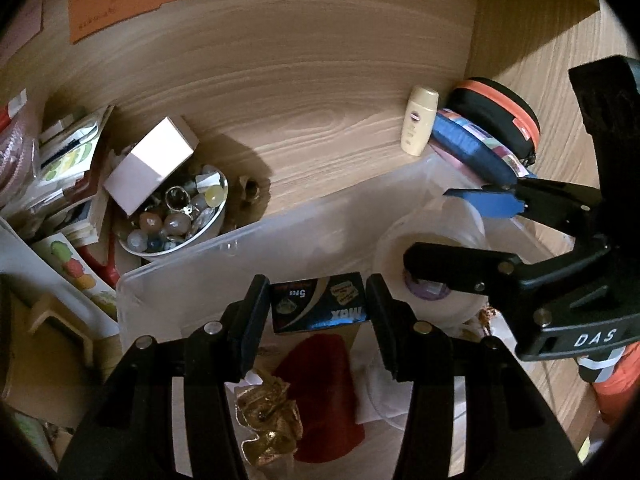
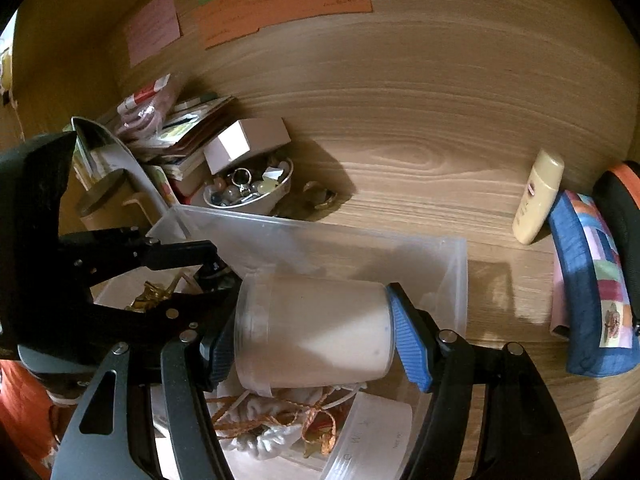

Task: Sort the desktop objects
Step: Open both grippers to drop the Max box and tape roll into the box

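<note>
My left gripper (image 1: 318,300) is shut on a small dark box (image 1: 320,306) printed "Max", held over the clear plastic bin (image 1: 180,280). Under it in the bin lie a red pouch (image 1: 324,392) and a gold ornament (image 1: 268,420). My right gripper (image 2: 314,300), with blue pads (image 2: 408,344), is shut on a translucent white jar (image 2: 312,328) lying sideways above the bin (image 2: 320,240). In the left wrist view the right gripper (image 1: 432,226) and its jar (image 1: 436,248) are at the right. In the right wrist view the left gripper (image 2: 212,276) is close at the left.
A white bowl of beads (image 1: 176,216) with a pale pink box (image 1: 148,164) leaning on it stands behind the bin at the left, beside stacked booklets. At the right are a cream lotion bottle (image 2: 536,196), a blue patchwork pouch (image 2: 588,280) and a black and orange case (image 1: 496,112). Orange string (image 2: 280,420) lies in the bin.
</note>
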Demonstrator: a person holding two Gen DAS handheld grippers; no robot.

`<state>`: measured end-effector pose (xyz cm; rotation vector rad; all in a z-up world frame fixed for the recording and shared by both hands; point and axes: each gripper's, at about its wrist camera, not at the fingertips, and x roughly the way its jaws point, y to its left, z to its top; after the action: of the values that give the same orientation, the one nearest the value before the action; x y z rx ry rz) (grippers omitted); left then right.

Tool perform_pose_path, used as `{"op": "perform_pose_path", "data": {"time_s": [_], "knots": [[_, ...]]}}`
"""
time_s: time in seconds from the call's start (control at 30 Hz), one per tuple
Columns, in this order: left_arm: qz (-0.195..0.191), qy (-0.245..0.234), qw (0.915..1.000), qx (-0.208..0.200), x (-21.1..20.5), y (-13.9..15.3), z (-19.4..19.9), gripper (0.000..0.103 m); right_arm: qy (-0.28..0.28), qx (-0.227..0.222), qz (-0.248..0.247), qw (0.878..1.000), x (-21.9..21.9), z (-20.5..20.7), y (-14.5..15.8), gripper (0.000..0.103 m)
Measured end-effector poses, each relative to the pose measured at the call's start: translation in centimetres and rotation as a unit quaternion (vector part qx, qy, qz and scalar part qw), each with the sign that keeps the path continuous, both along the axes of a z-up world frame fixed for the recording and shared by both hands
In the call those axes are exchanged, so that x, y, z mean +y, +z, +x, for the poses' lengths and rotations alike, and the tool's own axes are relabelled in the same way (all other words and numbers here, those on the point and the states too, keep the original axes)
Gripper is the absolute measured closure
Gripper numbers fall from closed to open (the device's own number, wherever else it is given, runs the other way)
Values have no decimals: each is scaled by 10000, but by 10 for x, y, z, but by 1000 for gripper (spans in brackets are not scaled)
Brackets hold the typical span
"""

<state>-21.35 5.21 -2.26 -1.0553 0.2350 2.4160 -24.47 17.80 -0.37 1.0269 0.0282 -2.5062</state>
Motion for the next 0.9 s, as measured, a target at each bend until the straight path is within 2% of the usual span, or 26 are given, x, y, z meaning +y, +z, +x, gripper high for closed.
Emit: {"op": "perform_pose_path", "data": {"time_s": [0.2,0.43,0.53,0.63,0.73,0.9], "knots": [[35,20,9999,-93,0,-1,-1,50,-91,-142,-53,9998,4,-4,-4,38],[100,111,9999,-33,-3,1,-2,34,-147,7,24,9999,9,0,4,37],[95,217,9996,175,-6,3,0,27,-119,168,-13,9998,9,5,11,37],[-44,257,9992,300,-4,4,2,24,-151,395,94,9991,7,13,19,30],[-172,296,9986,391,-3,6,4,16,-165,587,141,9980,8,19,25,26],[-157,445,9981,394,-11,10,8,15,-204,684,59,9974,10,24,31,19]]}}
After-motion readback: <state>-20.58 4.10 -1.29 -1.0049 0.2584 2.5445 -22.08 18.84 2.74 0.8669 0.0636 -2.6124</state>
